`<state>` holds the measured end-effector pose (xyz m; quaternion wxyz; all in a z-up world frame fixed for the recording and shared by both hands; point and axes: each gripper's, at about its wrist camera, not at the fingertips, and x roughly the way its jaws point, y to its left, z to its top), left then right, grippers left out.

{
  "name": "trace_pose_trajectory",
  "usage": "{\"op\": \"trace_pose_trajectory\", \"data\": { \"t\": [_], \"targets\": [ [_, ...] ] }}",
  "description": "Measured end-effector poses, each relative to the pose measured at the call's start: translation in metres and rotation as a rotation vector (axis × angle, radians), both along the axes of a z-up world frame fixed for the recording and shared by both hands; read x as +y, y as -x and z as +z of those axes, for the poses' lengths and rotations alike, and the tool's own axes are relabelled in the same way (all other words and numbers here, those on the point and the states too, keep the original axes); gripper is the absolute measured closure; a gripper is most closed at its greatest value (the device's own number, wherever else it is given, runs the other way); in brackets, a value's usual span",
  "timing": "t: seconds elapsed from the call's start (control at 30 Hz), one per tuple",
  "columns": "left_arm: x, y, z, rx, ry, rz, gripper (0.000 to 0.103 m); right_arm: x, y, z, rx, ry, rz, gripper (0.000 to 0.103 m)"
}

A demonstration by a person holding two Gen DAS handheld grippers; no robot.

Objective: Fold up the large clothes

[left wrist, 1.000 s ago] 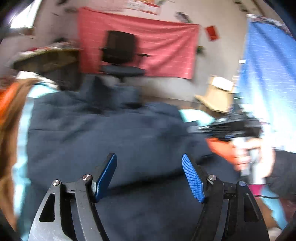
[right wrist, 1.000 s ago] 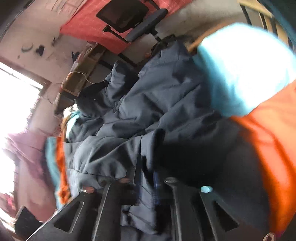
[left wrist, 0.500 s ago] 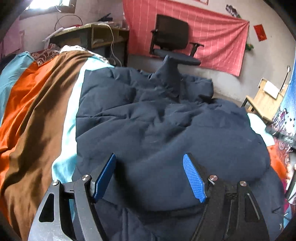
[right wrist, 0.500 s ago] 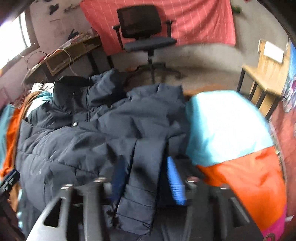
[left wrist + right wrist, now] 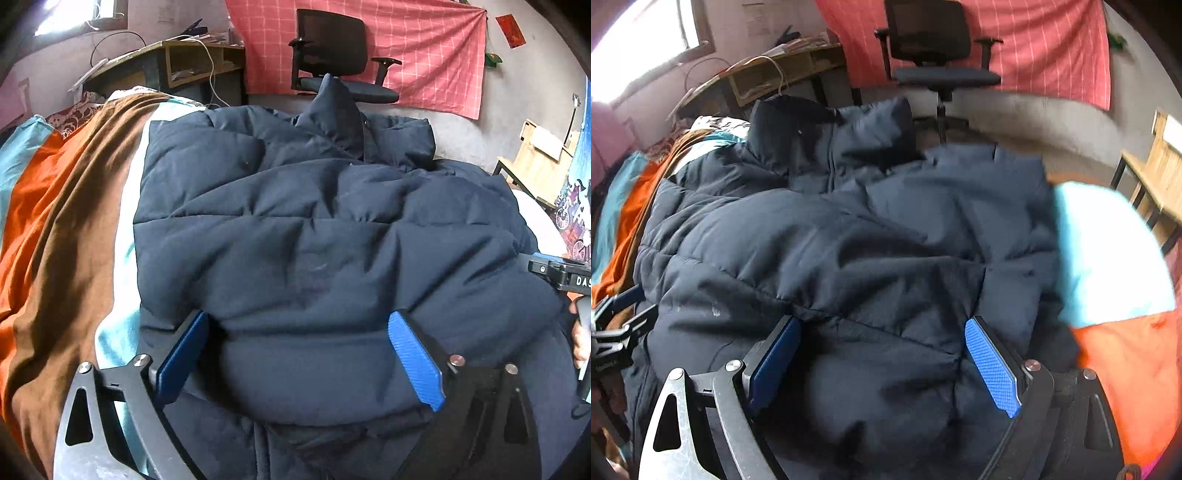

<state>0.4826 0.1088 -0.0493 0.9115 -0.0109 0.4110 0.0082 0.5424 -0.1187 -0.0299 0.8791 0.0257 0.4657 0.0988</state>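
A dark navy puffer jacket (image 5: 325,229) lies spread over the striped bedspread (image 5: 62,229), its collar standing up at the far end. The left gripper (image 5: 299,354) hovers over the jacket's near edge, jaws opening wide, padded cloth bulging between the blue pads without being pinched. In the right wrist view the same jacket (image 5: 849,251) fills the middle. The right gripper (image 5: 882,358) is low over it, jaws also opening, the cloth loose between the pads. The right gripper's body shows at the right edge of the left wrist view, with a hand on it.
The bedspread (image 5: 1115,258) has orange, brown, white and teal stripes. Beyond the bed stand a black office chair (image 5: 332,55), a cluttered wooden desk (image 5: 177,62) and a wooden chair (image 5: 535,158). A red cloth (image 5: 424,48) hangs on the back wall.
The right gripper let go of a fold of the jacket and its jaws spread wide. The left jaws widened too, and that gripper dropped closer to the jacket's near edge.
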Motion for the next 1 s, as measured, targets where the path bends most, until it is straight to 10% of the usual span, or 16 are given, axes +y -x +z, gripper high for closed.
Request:
{"op": "trace_pose_trajectory", "data": {
  "t": [0.6,1.0],
  "targets": [
    [0.01,-0.004,-0.013,0.003,0.051,0.012,0.001,-0.01,-0.018,-0.044,0.072,-0.048,-0.003,0.0],
    [0.033,0.044,0.099,0.043,0.198,-0.082,0.001,-0.011,0.044,0.076,0.036,-0.012,-0.181,0.0]
  ]
}}
